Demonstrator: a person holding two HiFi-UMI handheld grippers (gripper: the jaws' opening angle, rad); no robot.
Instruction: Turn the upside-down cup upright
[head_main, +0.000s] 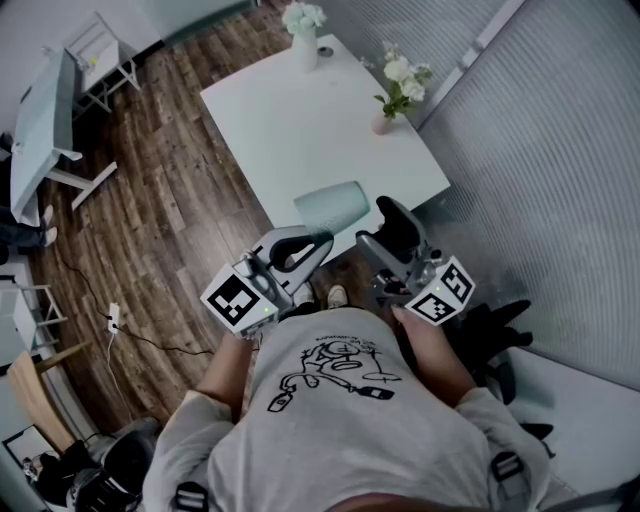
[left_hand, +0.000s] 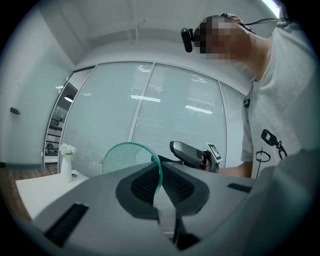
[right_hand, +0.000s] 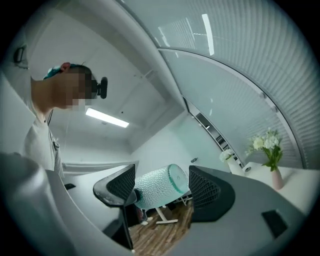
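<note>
Glass cup (head_main: 335, 207) hangs sideways beyond the left tool (head_main: 316, 243), which pinches only its thin rim above the desk (head_main: 300, 120) edge. The right tool (head_main: 392, 232) hovers beside it, jaws spread, touching nothing. So slim a bite could let the cup swivel or drop.

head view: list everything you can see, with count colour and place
cup: one, pale green, on its side over the table's near edge
table: one, white, ahead of the person
white vase: one, white flowers, table's far edge
pink vase: one, white flowers, table's right side
floor: dark wood planks
side desk: one, pale grey, far left
power strip: one, white, on the floor at left
left hand-held gripper: one, grey, shut on the cup's rim
right hand-held gripper: one, grey, jaws apart, right of the cup, holding nothing
shirt: one, grey with black print, bottom centre
</note>
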